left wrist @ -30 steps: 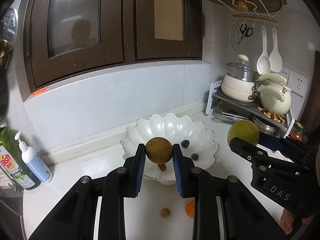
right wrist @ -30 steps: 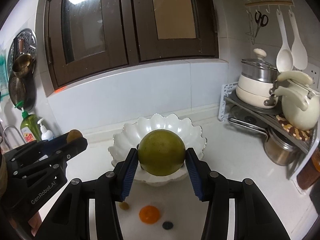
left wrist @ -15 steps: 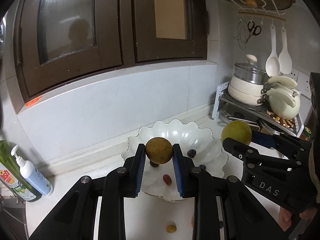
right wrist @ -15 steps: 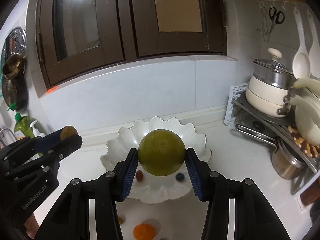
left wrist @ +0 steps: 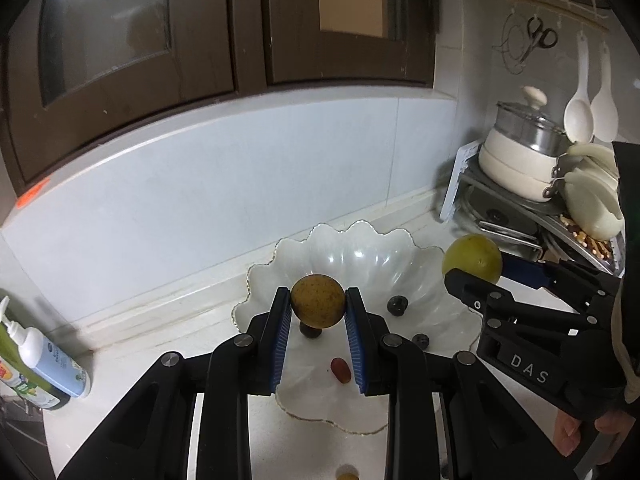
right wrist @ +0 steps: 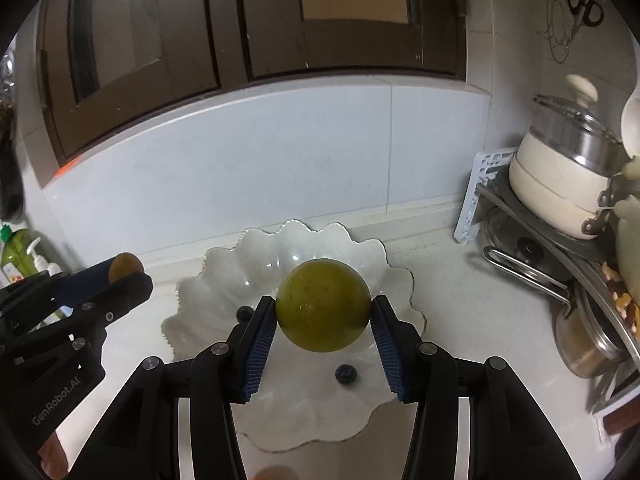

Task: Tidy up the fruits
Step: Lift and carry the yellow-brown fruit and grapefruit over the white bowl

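My left gripper (left wrist: 318,306) is shut on a small brown-yellow round fruit (left wrist: 317,305) and holds it above the near left part of the white scalloped bowl (left wrist: 360,248). My right gripper (right wrist: 323,318) is shut on a larger green round fruit (right wrist: 323,305) above the bowl (right wrist: 224,280). In the bowl lie dark blueberries (left wrist: 397,304) (right wrist: 346,373) and a red grape (left wrist: 340,369). The right gripper and its green fruit (left wrist: 472,258) show at the right of the left wrist view. The left gripper with its fruit (right wrist: 125,265) shows at the left of the right wrist view.
A soap bottle (left wrist: 44,360) stands at the left by the wall. A rack with pots (left wrist: 520,168) (right wrist: 568,184) stands at the right. A small yellow fruit (left wrist: 346,474) and an orange fruit (right wrist: 276,472) lie on the counter in front of the bowl.
Both grippers have moved forward over the bowl with their fruits held. The bowl now lies closer and lower in both views.
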### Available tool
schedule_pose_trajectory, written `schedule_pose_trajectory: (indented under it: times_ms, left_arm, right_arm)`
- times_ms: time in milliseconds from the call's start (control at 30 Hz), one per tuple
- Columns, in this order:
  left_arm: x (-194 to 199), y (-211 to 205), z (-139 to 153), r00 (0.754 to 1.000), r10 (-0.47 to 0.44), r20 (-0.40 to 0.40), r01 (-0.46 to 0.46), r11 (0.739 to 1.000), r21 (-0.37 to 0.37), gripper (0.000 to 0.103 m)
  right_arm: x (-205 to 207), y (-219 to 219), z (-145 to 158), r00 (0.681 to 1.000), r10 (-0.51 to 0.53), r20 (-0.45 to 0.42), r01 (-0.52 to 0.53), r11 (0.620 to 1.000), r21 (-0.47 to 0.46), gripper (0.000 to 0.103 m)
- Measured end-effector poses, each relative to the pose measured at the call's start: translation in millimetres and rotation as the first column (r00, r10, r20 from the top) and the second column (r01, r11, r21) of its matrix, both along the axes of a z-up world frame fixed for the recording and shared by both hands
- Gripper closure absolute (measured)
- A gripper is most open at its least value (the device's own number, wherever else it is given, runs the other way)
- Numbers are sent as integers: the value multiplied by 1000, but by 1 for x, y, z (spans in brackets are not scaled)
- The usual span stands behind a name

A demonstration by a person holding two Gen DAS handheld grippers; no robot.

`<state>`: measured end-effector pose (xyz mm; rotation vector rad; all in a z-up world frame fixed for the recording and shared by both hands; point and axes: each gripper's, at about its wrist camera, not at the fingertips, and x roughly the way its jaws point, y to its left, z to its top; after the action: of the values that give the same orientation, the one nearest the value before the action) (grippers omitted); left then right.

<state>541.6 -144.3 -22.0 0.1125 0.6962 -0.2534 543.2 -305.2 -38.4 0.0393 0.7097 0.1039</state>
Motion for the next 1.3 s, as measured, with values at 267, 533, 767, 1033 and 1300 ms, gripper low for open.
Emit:
schedule_pose_trajectory:
  times_ms: [267, 533, 767, 1033, 1300]
  left_arm:
    - [37, -5, -19, 998, 2, -67, -1, 1000, 18, 75]
    - [75, -14, -44, 986, -3, -164, 9, 999, 38, 75]
    - [105, -20, -69, 972, 18, -233, -5, 998, 57, 75]
    - [128, -25, -90, 960, 37, -278, -12, 996, 91, 75]
    - [142, -27, -105, 946, 46, -320, -10, 994, 113, 75]
  right_arm:
    - [44, -2, -17, 996, 5, -84, -5, 1000, 4, 53]
    - [77, -3, -39, 986, 10, -164, -9, 1000, 4, 53]
    - [105, -2, -60, 970, 23, -243, -21, 1000, 12, 53]
    - [124, -3, -75, 957, 14, -288, -12, 1000, 12, 53]
    - [133, -2, -85, 948, 13, -318, -14, 1000, -1, 53]
